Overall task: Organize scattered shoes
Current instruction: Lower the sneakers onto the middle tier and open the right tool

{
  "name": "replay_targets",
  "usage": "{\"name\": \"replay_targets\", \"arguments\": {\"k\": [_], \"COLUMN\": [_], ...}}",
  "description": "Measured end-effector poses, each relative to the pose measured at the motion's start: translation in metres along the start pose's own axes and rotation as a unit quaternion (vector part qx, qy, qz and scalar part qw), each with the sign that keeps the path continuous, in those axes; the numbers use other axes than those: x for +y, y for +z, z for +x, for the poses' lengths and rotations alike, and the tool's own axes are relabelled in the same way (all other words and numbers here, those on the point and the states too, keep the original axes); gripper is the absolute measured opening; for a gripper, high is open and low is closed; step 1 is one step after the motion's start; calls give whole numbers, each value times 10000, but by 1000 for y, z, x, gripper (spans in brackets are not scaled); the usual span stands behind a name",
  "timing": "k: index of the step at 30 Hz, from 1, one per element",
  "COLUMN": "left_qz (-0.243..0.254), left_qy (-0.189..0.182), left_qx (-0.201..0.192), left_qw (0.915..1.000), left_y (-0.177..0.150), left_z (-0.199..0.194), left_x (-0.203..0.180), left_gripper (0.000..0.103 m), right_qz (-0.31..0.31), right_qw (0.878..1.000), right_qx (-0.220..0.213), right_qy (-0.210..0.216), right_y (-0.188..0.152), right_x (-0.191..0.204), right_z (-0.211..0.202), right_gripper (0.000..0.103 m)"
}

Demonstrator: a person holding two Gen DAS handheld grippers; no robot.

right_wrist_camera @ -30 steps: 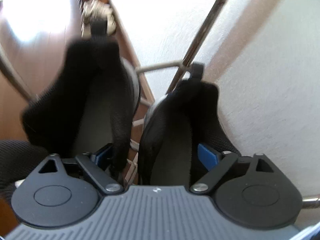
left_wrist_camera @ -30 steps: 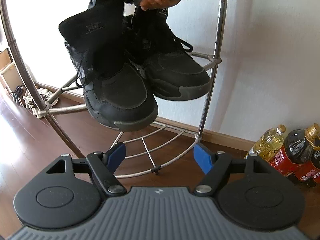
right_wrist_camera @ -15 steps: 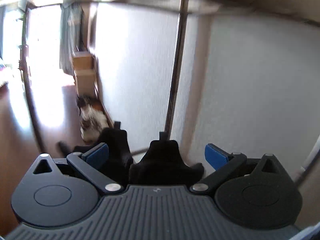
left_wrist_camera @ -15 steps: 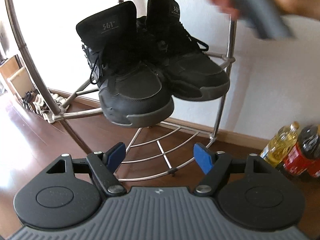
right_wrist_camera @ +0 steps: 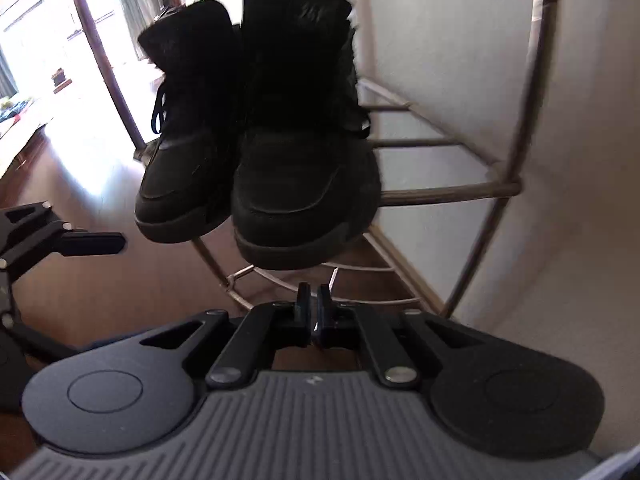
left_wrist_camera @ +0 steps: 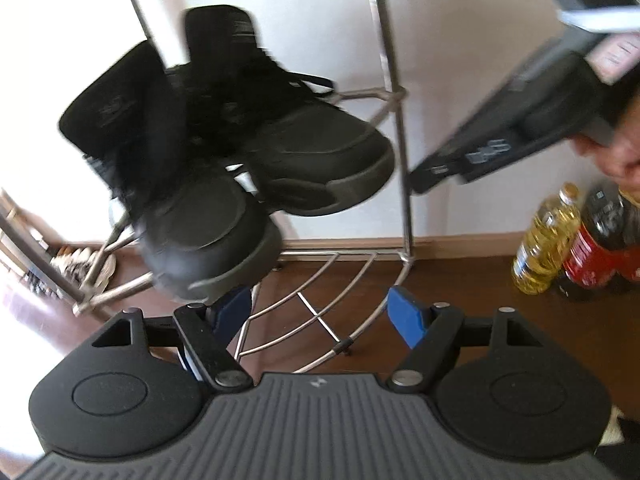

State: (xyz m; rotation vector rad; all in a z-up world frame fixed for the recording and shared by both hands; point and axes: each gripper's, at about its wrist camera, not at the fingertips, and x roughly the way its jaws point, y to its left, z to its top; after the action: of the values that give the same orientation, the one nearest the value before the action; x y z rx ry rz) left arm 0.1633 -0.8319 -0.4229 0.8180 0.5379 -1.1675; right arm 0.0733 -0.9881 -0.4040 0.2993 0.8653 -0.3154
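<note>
On the upper tier of a curved wire shoe rack [left_wrist_camera: 394, 96], at about eleven o'clock from the left tongs [left_wrist_camera: 320, 312], sits a pair of black high-top shoes [left_wrist_camera: 248, 160], side by side and touching, toes jutting over the front rail toward both cameras. From the right wrist view the same pair [right_wrist_camera: 260, 148] fills the twelve o'clock position, tongues upright, laces loose. Neither set of tongs touches them.

The left tongs stand apart with nothing between the blue pads, held low and level below the nearer toe. The right tongs [right_wrist_camera: 314, 312] are together, pads meeting on nothing, pointing up at the soles from beneath the shelf. In the left view the right tool shows at two o'clock, slanted down toward the rack, with the person's hand [left_wrist_camera: 618, 160] wrapped around its handle.

As a judgement: this pair lies where the task wants it, on the rack and matched, so the step concerning it looks settled. More shoes lie blurred on the floor by the wall at nine o'clock [left_wrist_camera: 86, 264]; whether they count as scattered I cannot tell. If any further pair needs shelving, the next move calls for parted tongs and a grip on the collar or heel. Bottles [left_wrist_camera: 576, 240] stand on the floor at three o'clock, well apart from the rack.
</note>
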Motion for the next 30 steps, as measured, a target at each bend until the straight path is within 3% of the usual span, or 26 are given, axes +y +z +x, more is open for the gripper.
{"name": "replay_targets", "arguments": {"k": [8, 12, 22, 30], "left_qz": [140, 86, 101, 73], "left_qy": [134, 176, 198, 168], "left_qx": [105, 173, 164, 123], "left_qw": [9998, 9997, 9996, 9998], "left_y": [0, -2, -3, -3], "left_z": [11, 11, 16, 20], "left_x": [4, 10, 12, 12], "left_gripper": [77, 77, 77, 77], "right_qz": [-244, -215, -10, 199], "right_qw": [9994, 9991, 9989, 9994], "right_qx": [220, 274, 254, 98], "right_qy": [126, 234, 388, 251], "right_y": [21, 20, 24, 35], "right_x": [7, 15, 25, 26], "right_z": [38, 27, 44, 55], "right_gripper": [2, 2, 2, 2]}}
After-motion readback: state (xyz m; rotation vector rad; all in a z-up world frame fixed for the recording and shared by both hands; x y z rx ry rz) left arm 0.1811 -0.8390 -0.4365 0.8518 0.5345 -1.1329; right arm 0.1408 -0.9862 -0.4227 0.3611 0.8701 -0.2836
